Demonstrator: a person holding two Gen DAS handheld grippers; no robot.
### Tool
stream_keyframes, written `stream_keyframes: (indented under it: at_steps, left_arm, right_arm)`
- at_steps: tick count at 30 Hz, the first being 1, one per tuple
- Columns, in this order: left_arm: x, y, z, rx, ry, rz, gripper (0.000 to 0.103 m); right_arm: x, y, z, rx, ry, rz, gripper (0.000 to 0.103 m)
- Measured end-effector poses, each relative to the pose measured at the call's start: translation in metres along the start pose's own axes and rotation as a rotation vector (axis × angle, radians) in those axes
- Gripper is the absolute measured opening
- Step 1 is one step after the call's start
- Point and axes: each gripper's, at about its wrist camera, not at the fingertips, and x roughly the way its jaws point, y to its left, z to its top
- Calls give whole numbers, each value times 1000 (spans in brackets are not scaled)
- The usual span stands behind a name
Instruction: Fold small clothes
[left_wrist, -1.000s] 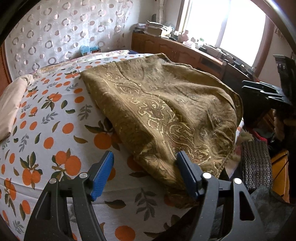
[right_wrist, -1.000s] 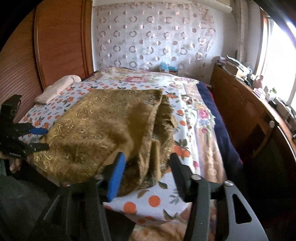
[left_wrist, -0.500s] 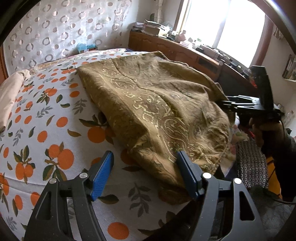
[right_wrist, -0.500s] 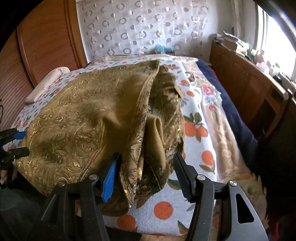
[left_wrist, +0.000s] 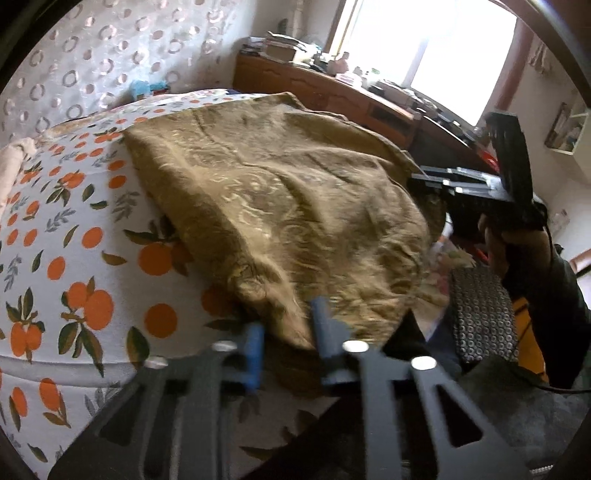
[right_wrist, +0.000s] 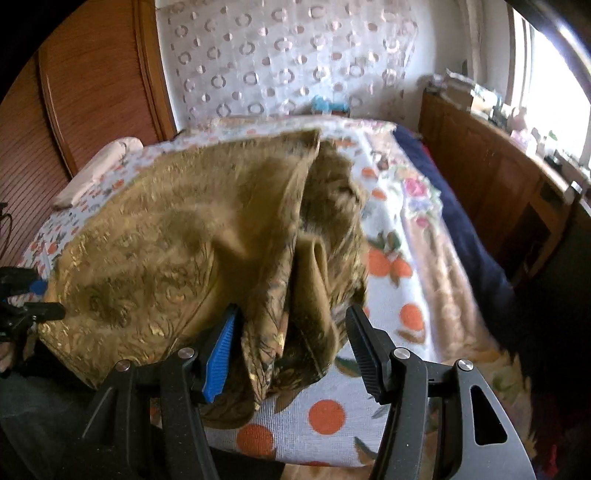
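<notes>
One orange-print bedsheet (left_wrist: 74, 258) under gold cloth (left_wrist: 288, 206).

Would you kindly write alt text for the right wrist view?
The right tongs, jaws apart, straddle the bunched near edge of an olive-gold patterned garment spread on a bed with an orange-print sheet. The left tongs sit at the garment's far-left corner; the image is motion-blurred.

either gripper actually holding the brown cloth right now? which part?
Left gripper is closing on the brown cloth at its near corner; a firm pinch cannot be told. Right gripper is open, straddling the bunched near edge.
</notes>
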Motion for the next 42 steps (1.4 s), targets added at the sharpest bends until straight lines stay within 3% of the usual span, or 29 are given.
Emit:
stream_keyframes:
  at_steps: [3,12,20,26,35,37,39,42]
  left_arm:
    - [-11,-4,8,15,-34,2,7]
    - [-51,-13,67,38,-202,-10,5]
    - [-38,-4,109,29,-241,3,5]
    - [-29,10,123,-5,-264,15,5]
    - [-16,45,127,-73,-271,12,5]
    - [-17,47,125,-73,-270,13,5]
    - [-16,51,125,-75,-268,14,5]
    - [-17,56,126,-80,-269,33,5]
  right_arm:
    - [-17,4,7,-22,-40,-3,61]
    - [-47,46,12,-108,-113,84,64]
    - [-59,66,14,-144,-144,143,65]
    - [-23,70,10,-140,-72,149,66]
    - [27,42,26,-125,-29,58,65]
    - [28,38,35,-125,-42,67,54]
    - [32,33,49,-139,-58,86,31]
    - [31,34,67,-163,-88,94,20]
